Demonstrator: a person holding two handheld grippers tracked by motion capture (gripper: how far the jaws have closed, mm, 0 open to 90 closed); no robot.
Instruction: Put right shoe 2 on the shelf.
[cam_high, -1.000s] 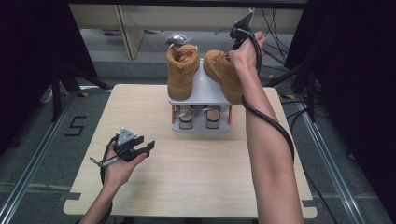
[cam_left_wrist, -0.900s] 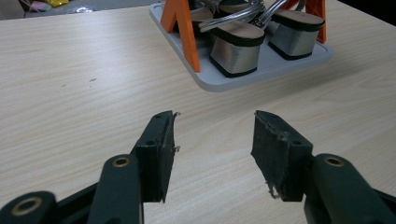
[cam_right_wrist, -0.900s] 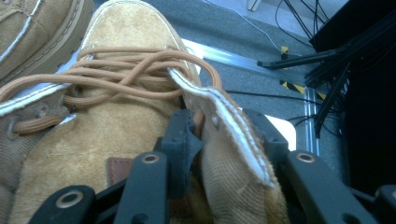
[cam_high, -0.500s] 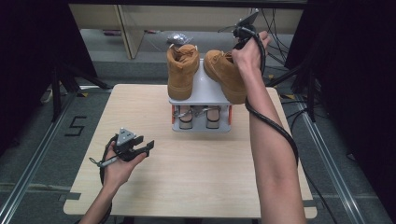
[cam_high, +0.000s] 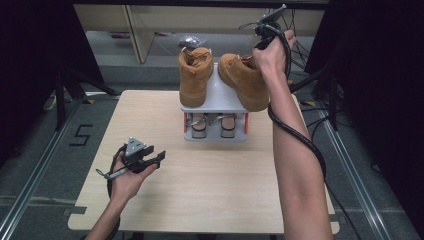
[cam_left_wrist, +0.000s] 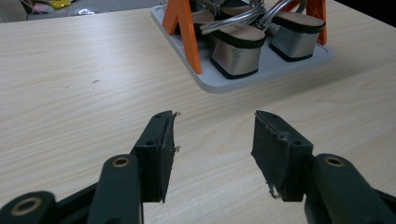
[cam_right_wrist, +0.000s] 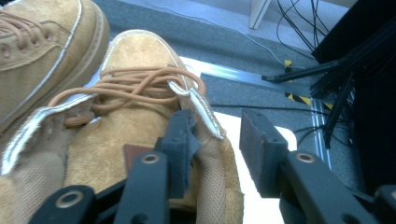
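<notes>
I count two grippers, two tan boots, two block-heeled sandals and one two-tier rack on one table (cam_high: 210, 200).

At the left, my left gripper (cam_high: 150, 161) rests low over the near-left part of the table, well apart from the rack. Its jaws stand apart with nothing between them; in the left gripper view (cam_left_wrist: 212, 140) only bare wood lies between the pads.

At centre, the grey rack (cam_high: 216, 102) with orange side posts holds the footwear. Its lower tier contains the two sandals (cam_high: 210, 125), side by side. Its top shelf carries the left boot (cam_high: 194, 75), standing upright.

At the right, the right boot (cam_high: 244, 80) sits tilted at the right edge of the top shelf, its sole hanging past the rim. My right gripper (cam_right_wrist: 217, 140) is at the boot's collar: one jaw is inside the opening, the other outside, with the collar wall between them. The jaws have just been closing, but I cannot tell whether the pads press on the collar.
</notes>
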